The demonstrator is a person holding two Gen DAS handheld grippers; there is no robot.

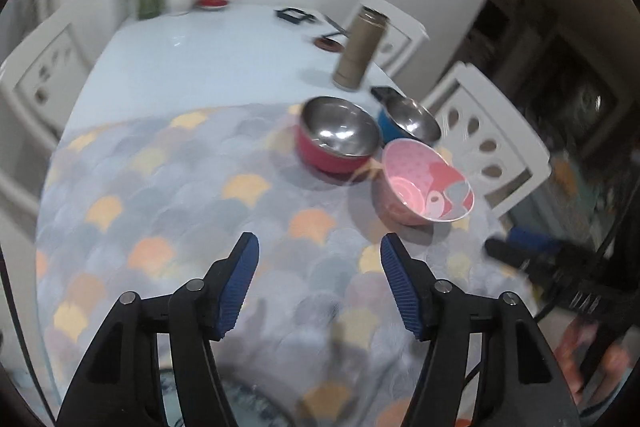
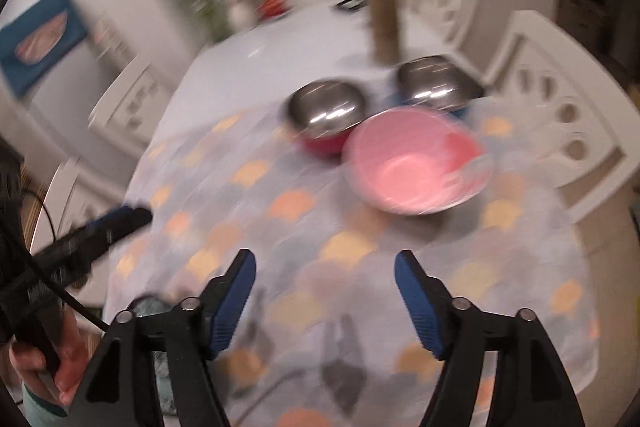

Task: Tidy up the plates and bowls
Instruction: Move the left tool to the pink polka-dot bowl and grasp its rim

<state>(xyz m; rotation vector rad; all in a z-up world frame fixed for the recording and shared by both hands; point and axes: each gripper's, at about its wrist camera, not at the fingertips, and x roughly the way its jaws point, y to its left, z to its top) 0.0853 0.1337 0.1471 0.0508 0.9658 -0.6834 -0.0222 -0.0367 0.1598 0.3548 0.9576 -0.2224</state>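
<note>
Scale-patterned cloth (image 1: 168,187) covered the counter (image 1: 200,67); three bowls were grouped: red (image 1: 336,143), blue (image 1: 408,125), pink (image 1: 426,187). Both hand-held grippers, left (image 1: 319,247) and right (image 2: 325,263), were spread, empty.

I see soft indoor light, glare inside the red-walled steel bowl (image 1: 338,131), motion blur worst in my right view, and dark, curved fisheye edges.
</note>
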